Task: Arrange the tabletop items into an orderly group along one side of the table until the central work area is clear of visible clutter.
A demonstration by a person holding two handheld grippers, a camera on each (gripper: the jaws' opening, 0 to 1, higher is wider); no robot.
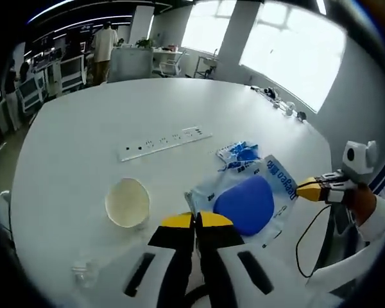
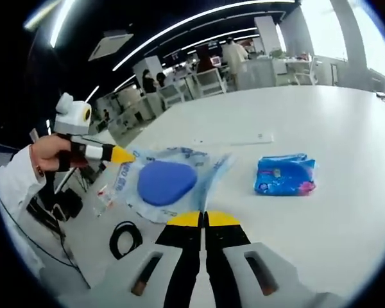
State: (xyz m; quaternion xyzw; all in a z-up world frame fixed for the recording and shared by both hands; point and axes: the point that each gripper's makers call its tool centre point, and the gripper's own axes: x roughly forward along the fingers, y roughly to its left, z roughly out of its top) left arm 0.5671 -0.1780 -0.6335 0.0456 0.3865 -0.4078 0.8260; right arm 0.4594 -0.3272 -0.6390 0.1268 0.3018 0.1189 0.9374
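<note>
Right gripper [image 1: 308, 188]: jaws closed on edge of clear bag [image 1: 273, 186] holding blue pad [image 1: 245, 204], likely for dragging aside. Left gripper [image 1: 196, 221]: closed, empty. Bowl [image 1: 127, 202], power strip [image 1: 164, 142], blue packet [image 2: 284, 174]: mid-table, unsorted.

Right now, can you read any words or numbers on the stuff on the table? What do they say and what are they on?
"Deegen" plus a second blurred word: blue print along the edge of the clear plastic bag that holds the blue pad; the reading is uncertain.
Small blue packet: its print is too small and blurred to read.
White power strip: only dark socket holes, no readable text.
Cream bowl: no writing seen.
</note>
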